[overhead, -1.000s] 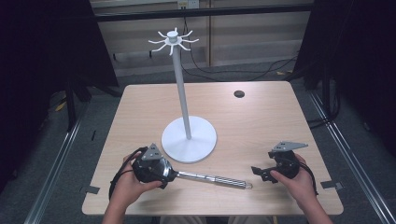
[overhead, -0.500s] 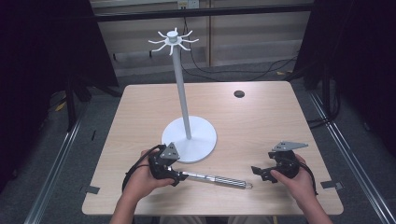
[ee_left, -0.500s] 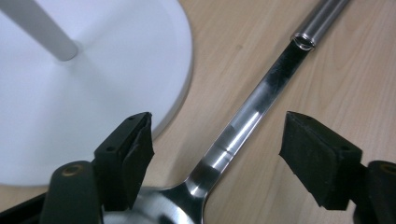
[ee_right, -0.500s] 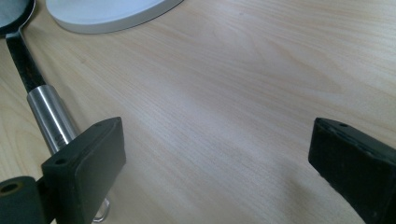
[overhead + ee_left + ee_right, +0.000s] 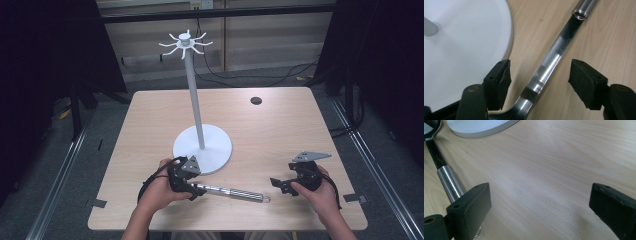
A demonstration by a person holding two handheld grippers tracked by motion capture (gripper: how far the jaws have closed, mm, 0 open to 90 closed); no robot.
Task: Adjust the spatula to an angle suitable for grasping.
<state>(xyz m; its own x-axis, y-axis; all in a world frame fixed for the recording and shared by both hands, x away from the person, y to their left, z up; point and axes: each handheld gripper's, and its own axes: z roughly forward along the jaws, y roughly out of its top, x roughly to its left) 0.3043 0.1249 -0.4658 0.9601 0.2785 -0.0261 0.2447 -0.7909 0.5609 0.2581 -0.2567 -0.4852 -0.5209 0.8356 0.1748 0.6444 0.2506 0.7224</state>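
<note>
Between the pads of my left gripper (image 5: pixel 540 82), whose jaws have just been narrowing but don't yet touch it, lies the steel utensil (image 5: pixel 554 57) flat on the table (image 5: pixel 280 130), beside the white stand base (image 5: pixel 461 45), ready for pickup; my right gripper (image 5: pixel 540 205) waits spread apart.

left gripper (image 5: pixel 196 190) closing; right gripper (image 5: pixel 278 185) open

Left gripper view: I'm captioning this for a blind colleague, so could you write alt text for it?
A shiny metal utensil handle lies slantwise on the wooden table, between the left gripper's two black jaws, which have just been closing but do not yet touch it. The round white stand base lies at the left.
</note>
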